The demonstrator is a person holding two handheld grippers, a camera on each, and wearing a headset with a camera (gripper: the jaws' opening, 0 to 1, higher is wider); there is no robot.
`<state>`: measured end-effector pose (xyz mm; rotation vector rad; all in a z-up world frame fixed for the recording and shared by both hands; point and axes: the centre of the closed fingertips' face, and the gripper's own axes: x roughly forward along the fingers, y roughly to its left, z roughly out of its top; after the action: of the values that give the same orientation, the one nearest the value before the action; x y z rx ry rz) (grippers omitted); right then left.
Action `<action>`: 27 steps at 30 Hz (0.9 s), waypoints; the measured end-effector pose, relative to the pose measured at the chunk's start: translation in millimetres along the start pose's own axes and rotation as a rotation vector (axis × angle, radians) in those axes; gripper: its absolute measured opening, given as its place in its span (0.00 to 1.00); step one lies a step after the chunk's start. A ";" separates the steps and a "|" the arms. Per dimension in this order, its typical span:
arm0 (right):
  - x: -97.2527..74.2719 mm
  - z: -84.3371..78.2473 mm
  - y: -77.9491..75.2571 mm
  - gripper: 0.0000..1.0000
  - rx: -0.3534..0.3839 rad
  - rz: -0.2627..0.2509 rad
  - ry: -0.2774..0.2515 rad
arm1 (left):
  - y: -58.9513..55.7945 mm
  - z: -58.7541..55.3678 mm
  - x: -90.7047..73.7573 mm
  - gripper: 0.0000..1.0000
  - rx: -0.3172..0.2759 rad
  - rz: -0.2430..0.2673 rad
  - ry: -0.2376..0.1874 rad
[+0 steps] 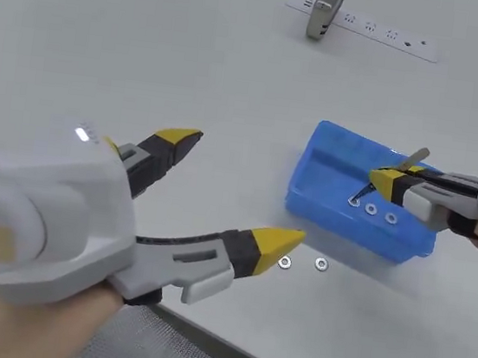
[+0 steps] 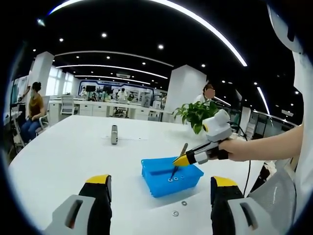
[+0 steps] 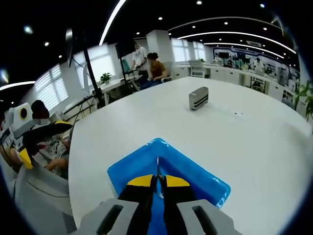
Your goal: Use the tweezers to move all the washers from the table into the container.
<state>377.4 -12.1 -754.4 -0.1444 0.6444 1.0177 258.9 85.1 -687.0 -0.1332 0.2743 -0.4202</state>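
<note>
Washers (image 1: 285,261) number 5 in the head view: 2 lie flat on the white table (image 1: 148,63) just in front of the blue container (image 1: 335,166), and 3 already rest inside it along its near wall. The right gripper (image 1: 381,179) reaches in from the right, its yellow-tipped jaws closed tight on the tweezers (image 1: 414,157), whose dark points dip into the container beside the leftmost washer there. Whether the points grip a washer is too small to tell. The left gripper (image 1: 247,185) hovers in the foreground with jaws spread wide and nothing between them. Likely risks: the 2 loose washers sit near the table's front edge, so a glancing poke from the tweezers could skid one off. The thin tweezers could also twist in the jaws under a sideways push, spoiling the aim.
</note>
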 end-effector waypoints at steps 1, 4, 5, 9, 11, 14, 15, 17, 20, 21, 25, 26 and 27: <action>-2.2 2.0 0.6 0.03 -0.002 -0.003 -0.008 | 0.3 -0.3 -0.1 0.85 0.000 0.001 0.001; -10.7 10.5 5.5 0.03 0.000 0.000 -0.042 | 0.0 -0.3 0.0 0.85 0.002 0.000 0.001; -14.3 14.0 8.5 0.03 0.001 0.004 -0.056 | -0.1 -0.5 0.0 0.85 0.002 -0.001 0.002; -25.2 22.7 22.1 0.03 -0.010 0.027 -0.096 | -0.8 -1.1 -0.1 0.84 0.004 -0.003 0.005; -29.2 24.3 28.3 0.03 -0.017 0.038 -0.104 | -0.5 -1.3 -0.3 0.84 0.005 -0.003 0.006; -37.4 26.0 40.1 0.03 -0.026 0.057 -0.124 | 0.1 -1.5 -0.5 0.84 0.005 -0.001 0.007; -39.0 25.4 42.6 0.03 -0.023 0.063 -0.127 | 0.1 -1.5 -0.4 0.84 0.005 -0.001 0.006; -41.3 21.6 49.0 0.03 -0.015 0.079 -0.126 | -0.2 -1.8 -0.4 0.84 0.006 -0.003 0.008; -40.4 12.0 57.1 0.03 -0.007 0.105 -0.108 | -0.9 -1.9 -0.1 0.84 0.008 -0.006 0.009; -39.6 8.9 59.1 0.03 -0.003 0.111 -0.102 | -1.0 -2.1 -0.1 0.84 0.009 -0.007 0.010; -32.0 -8.8 65.0 0.03 0.010 0.132 -0.061 | -1.1 -1.9 0.0 0.84 0.009 -0.007 0.008; -30.2 -13.0 65.6 0.03 0.009 0.133 -0.049 | -1.0 -1.9 0.0 0.84 0.009 -0.007 0.009; -28.0 -20.0 66.2 0.03 0.006 0.134 -0.023 | -0.8 -1.9 -0.1 0.84 0.010 -0.006 0.008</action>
<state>303.9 -5.6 -743.0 -0.0845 0.6425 1.1444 257.9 84.3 -688.7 -0.1226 0.2802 -0.4279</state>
